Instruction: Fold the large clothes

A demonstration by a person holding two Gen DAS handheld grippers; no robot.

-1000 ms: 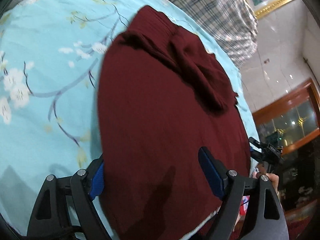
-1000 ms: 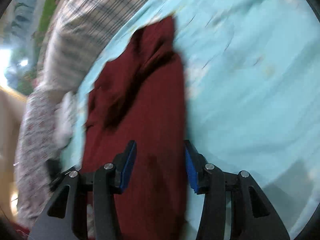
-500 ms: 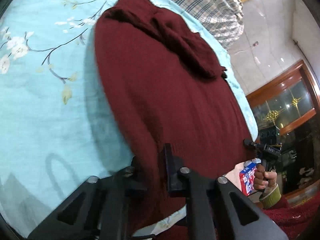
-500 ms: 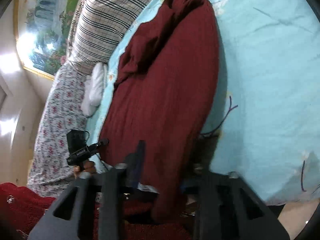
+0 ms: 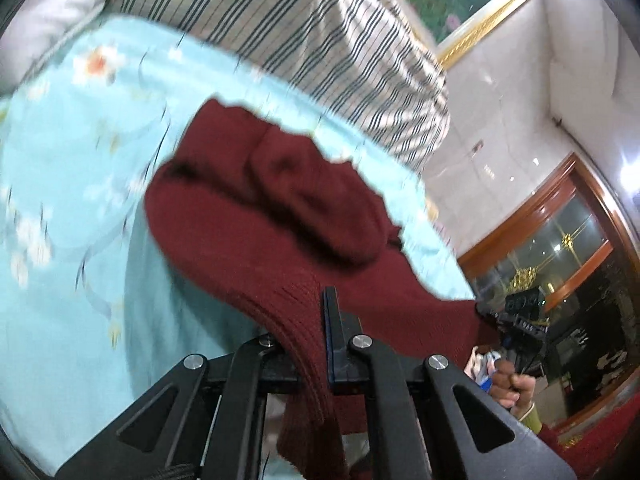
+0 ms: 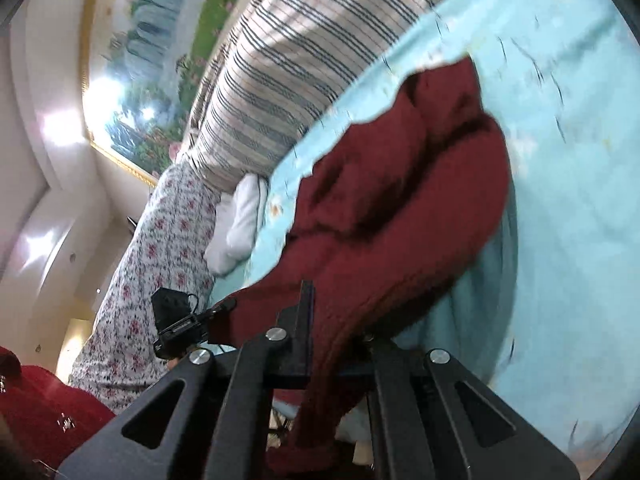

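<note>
A dark red knit sweater [image 5: 248, 216] lies on a light-blue flowered bedsheet [image 5: 60, 300], with its sleeves bunched on top at the far end. My left gripper [image 5: 320, 320] is closing its jaws on the ribbed hem, which is pinched between the pads and raised off the bed. At the right of this view my right gripper [image 5: 482, 310], held by a hand, grips the same hem. In the right wrist view my right gripper [image 6: 324, 320] is closing on the hem of the sweater [image 6: 400, 200], the cloth draping over one finger. My left gripper [image 6: 226, 305] holds the hem's other corner.
A striped quilt [image 5: 300, 28] is piled along the far side of the bed, beside a white cloth [image 5: 48, 12]. A flowered quilt [image 6: 152, 260] and a white pillow [image 6: 236, 228] lie at the left. A wooden glass cabinet [image 5: 560, 240] stands past the bed's right edge.
Both grippers went from open astride the sweater's near edge to shut on its hem, then rose. The hem now hangs lifted between them and the near part of the sweater is off the bed.
</note>
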